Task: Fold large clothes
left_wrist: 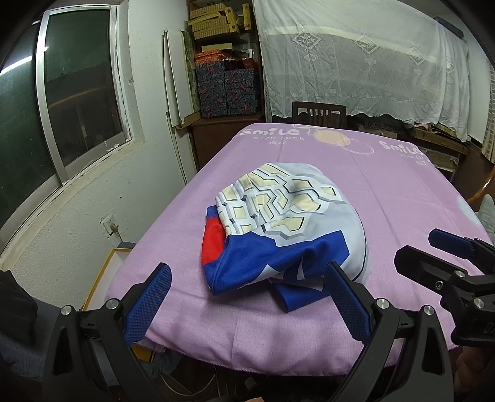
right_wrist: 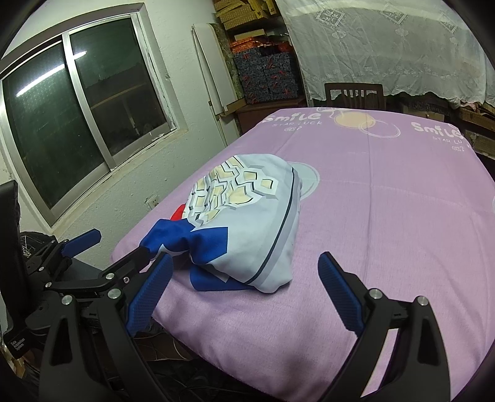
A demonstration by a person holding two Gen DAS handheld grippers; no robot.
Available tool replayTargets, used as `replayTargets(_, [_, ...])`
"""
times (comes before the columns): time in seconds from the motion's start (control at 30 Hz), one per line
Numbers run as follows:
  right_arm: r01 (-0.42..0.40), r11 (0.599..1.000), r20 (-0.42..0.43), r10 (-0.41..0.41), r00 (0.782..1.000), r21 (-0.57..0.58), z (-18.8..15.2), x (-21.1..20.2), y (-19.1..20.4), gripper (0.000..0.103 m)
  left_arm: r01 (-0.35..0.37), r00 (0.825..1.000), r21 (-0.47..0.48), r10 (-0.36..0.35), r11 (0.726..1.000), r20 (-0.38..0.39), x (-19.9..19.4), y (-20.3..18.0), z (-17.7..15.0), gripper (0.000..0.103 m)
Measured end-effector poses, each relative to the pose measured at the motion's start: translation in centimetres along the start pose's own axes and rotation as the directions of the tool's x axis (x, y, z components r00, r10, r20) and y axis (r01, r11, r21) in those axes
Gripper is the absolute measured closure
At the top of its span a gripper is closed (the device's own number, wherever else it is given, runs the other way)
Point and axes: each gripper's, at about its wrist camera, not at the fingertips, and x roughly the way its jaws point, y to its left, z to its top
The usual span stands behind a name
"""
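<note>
- Garment (left_wrist: 284, 228) bunched in a heap on the near-left part of the counter (left_wrist: 402, 191), purple cloth with "Smile" print over it.
- Pale grey top side with cream block pattern, blue panel at the near edge, red patch on the left side.
- Blue flap poking out underneath at the near edge, flat on the cloth.
- Left gripper (left_wrist: 247, 297) low at the near counter edge, jaws spread wide, holding nothing, blue pads either side of the heap's near end.
- In the right wrist view, one finger of the left gripper at or just beside the blue corner of the garment; contact not clear.
- Right gripper (right_wrist: 244, 297) just right of the left one, near the counter edge, jaws spread wide, holding nothing.
- Left finger of the right gripper just beside the blue flap; right finger over bare cloth.
- Shelf (left_wrist: 225, 62) behind the counter, far left: patterned dark boxes (left_wrist: 229, 89) stacked in rows, orange packs on top of them, tan cartons (left_wrist: 213, 18) on the upper level; contents of all hidden.
- Yellow-rimmed tray or box (left_wrist: 102, 278) on the floor below the left counter edge; inside not readable.
- Chair (left_wrist: 318, 114) at the far counter edge, lace curtain (left_wrist: 355, 55) behind it.
- Window (left_wrist: 62, 102) on the left wall, dark glass.
</note>
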Motion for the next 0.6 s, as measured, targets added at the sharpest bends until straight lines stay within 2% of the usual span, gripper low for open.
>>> replayTargets(0.4, [0.004, 1.000, -0.003, -0.004, 1.000, 0.009, -0.1, 0.1, -0.1, 0.011, 0.004, 1.000, 0.000, -0.004, 1.000, -0.014, 0.9, 0.3, -0.1, 0.004])
replayTargets(0.6, [0.033, 0.997, -0.001, -0.033, 0.999, 0.063, 0.1, 0.2, -2.1, 0.011, 0.002, 0.998, -0.020, -0.003, 1.000, -0.057, 2.8, 1.0, -0.4, 0.004])
